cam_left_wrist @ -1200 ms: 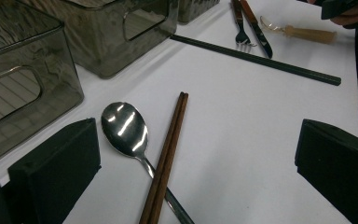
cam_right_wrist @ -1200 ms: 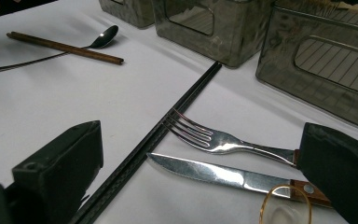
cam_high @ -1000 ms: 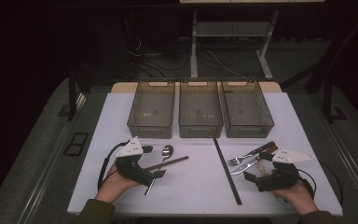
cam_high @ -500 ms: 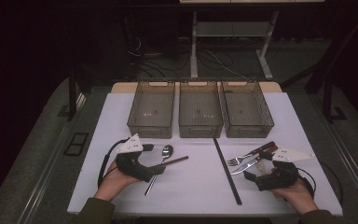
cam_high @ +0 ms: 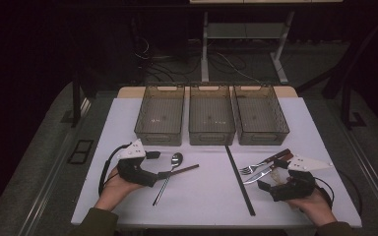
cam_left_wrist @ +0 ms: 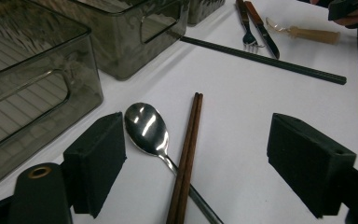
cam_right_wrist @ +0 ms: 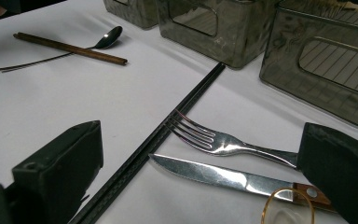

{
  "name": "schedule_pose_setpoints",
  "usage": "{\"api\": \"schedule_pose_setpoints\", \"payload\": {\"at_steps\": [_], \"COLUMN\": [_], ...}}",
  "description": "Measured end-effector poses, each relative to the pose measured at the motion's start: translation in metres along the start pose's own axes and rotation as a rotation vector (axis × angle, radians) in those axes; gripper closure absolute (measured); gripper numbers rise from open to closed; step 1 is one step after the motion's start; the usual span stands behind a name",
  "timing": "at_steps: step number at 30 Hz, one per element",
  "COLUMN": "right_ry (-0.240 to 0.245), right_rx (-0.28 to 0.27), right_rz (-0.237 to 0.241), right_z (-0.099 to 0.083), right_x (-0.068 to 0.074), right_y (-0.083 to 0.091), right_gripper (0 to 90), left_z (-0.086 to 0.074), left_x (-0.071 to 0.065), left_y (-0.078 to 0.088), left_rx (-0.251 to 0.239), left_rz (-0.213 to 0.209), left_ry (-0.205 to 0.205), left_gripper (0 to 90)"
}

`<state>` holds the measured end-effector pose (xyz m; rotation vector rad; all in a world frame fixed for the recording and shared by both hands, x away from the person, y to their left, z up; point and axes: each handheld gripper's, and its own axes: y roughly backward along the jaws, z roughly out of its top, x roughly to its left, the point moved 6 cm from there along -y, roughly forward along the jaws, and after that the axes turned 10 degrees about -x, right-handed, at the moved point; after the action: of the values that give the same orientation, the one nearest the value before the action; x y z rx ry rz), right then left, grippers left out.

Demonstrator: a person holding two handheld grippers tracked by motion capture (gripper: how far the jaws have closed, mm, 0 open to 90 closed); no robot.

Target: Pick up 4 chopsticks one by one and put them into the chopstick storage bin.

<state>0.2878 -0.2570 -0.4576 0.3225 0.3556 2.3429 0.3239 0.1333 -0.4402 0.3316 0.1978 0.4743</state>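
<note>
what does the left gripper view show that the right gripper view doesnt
Left gripper view alone: its own jaws open around the spoon bowl and chopsticks, which lie across the spoon's handle, and a pale-handled utensil far off. Right gripper view alone: its own open jaws, the fork and knife up close, and a clear round rim at the bottom edge. Both: the spoon, chopsticks, fork, knife, long black strip, grey bins and white tabletop.
</note>
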Motion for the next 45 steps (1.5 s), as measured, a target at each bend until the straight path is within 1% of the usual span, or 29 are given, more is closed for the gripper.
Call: {"api": "schedule_pose_setpoints", "payload": {"at_steps": [4,5,9,10,11,15,17,21,22,23,26,27,29,30,31,32,33,36,39,41,43,45], "right_ry": [-0.002,-0.002,-0.004,-0.004,-0.004,-0.001,0.0,-0.001,0.0,0.0,0.001,0.001,0.0,0.001,0.0,0.001,0.001,0.002,0.001,0.003,0.002,0.002], "right_rx": [-0.002,-0.002,-0.003,-0.004,-0.004,-0.003,-0.002,-0.002,-0.002,-0.002,-0.002,-0.003,-0.002,-0.002,-0.002,-0.001,-0.001,0.0,0.0,0.001,0.0,0.0], "right_rz": [0.002,0.002,0.004,0.002,0.002,0.002,0.0,0.002,0.001,0.001,0.001,0.001,0.002,0.0,0.002,0.001,0.001,0.0,-0.001,0.0,0.0,0.001], "right_z": [0.0,0.0,0.0,0.0,0.0,0.0,0.0,0.0,0.0,0.0,0.0,0.0,0.0,0.0,0.0,0.0,0.0,0.0,-0.001,-0.001,-0.001,-0.001], "right_x": [0.0,0.0,0.001,0.001,0.001,0.001,0.001,0.001,0.001,0.001,0.001,0.001,0.001,0.001,0.001,0.001,0.001,0.001,0.001,0.001,0.001,0.001], "right_y": [0.0,0.0,0.001,0.001,0.0,0.0,0.0,0.0,0.0,0.0,0.0,0.0,0.0,0.0,0.0,0.0,0.0,0.0,0.0,-0.001,-0.001,-0.001], "right_gripper": [0.5,0.5,0.5,0.5,0.5,0.5,0.5,0.5,0.5,0.5,0.5,0.5,0.5,0.5,0.5,0.5,0.5,0.5,0.5,0.5,0.5,0.5], "left_z": [0.0,-0.001,-0.002,-0.003,-0.003,-0.007,-0.008,-0.012,-0.013,-0.014,-0.019,-0.021,-0.025,-0.026,-0.027,-0.029,-0.03,-0.033,-0.035,-0.035,-0.035,-0.037], "left_x": [0.003,0.003,0.007,0.008,0.009,0.011,0.013,0.015,0.015,0.016,0.018,0.018,0.02,0.02,0.02,0.02,0.02,0.022,0.022,0.022,0.022,0.022], "left_y": [0.004,0.005,0.01,0.012,0.012,0.016,0.018,0.021,0.022,0.022,0.022,0.022,0.023,0.023,0.023,0.023,0.023,0.024,0.024,0.025,0.025,0.025], "left_rx": [0.001,0.006,0.004,0.008,0.002,0.014,0.015,0.027,0.034,0.039,0.065,0.071,0.089,0.097,0.103,0.106,0.115,0.142,0.148,0.149,0.15,0.165], "left_rz": [0.003,0.005,0.013,0.012,0.01,0.014,0.023,0.022,0.022,0.023,0.022,0.018,0.009,0.005,0.001,-0.004,-0.01,-0.013,-0.019,-0.021,-0.025,-0.028], "left_ry": [-0.003,-0.005,-0.008,-0.006,-0.003,-0.005,0.003,0.002,0.0,-0.002,0.001,0.011,0.018,0.022,0.026,0.03,0.028,0.031,0.038,0.038,0.04,0.034], "left_gripper": [22.7,24.8,26.9,28.1,29.7,33.7,34.4,39.6,43.2,43.2,47.2,49.0,53.4,57.3,57.3,61.9,61.9,68.7,72.9,78.6,79.7,80.1]}}
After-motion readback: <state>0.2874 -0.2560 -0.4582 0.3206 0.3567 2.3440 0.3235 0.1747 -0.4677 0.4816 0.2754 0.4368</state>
